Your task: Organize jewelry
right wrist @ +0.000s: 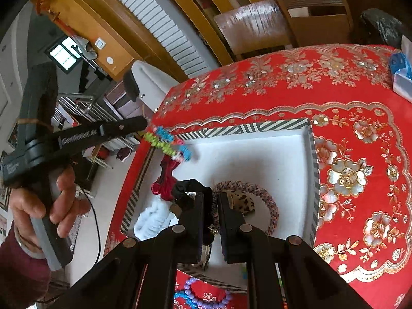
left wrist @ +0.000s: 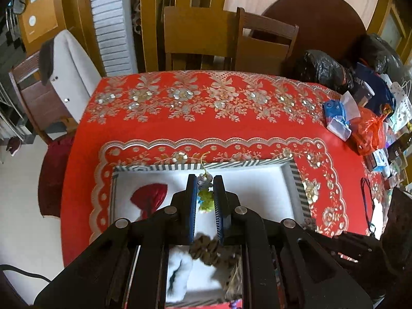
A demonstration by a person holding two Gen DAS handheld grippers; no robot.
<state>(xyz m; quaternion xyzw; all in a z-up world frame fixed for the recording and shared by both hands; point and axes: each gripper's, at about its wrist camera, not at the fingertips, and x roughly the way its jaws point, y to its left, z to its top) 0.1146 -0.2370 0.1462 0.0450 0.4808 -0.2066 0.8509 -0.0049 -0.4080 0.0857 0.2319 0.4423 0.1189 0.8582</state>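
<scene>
A white-lined box with a black-and-white striped rim sits on the red tablecloth. My left gripper is shut on a colourful beaded trinket, which hangs over the box's far left corner. My right gripper hovers over the box's near side, shut on a black hair tie that drapes over its left finger. In the box lie a red scrunchie, a white fluffy scrunchie, a braided ring and a leopard-print piece.
Purple and blue bead bracelets lie on the cloth just in front of the box. A blue tissue pack and plastic bags crowd the table's right side. Wooden chairs stand behind. A hand grips the left gripper's handle.
</scene>
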